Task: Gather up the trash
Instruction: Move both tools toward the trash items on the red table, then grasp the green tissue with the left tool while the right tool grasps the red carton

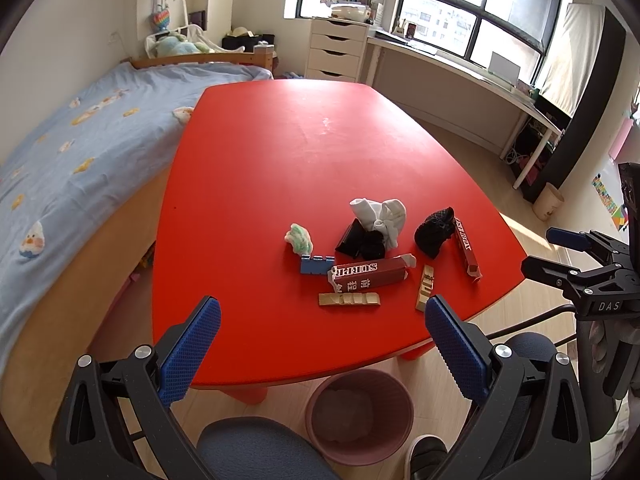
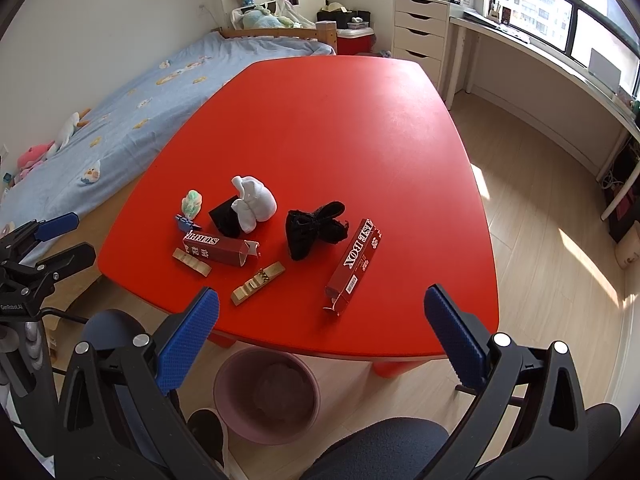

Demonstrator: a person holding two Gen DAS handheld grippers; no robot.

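On the red table (image 1: 280, 152) (image 2: 340, 120) lie two dark red cartons, one near the middle (image 1: 366, 276) (image 2: 218, 248) and one at the right (image 1: 466, 250) (image 2: 354, 266). A crumpled green-white wrapper (image 1: 299, 238) (image 2: 192, 204) lies left of them. A pink bin (image 1: 360, 414) (image 2: 266, 394) stands on the floor below the table's near edge. My left gripper (image 1: 322, 348) is open and empty, above the near edge. My right gripper (image 2: 322, 344) is open and empty too, over the front edge.
White socks (image 1: 382, 216) (image 2: 254, 200), black socks (image 1: 434, 232) (image 2: 314, 230), a black pouch (image 1: 352, 238), a blue block (image 1: 316, 266) and two wooden blocks (image 1: 348, 299) (image 2: 258, 282) share the table. A bed (image 1: 72, 152) stands left, a desk (image 1: 460, 68) at the right.
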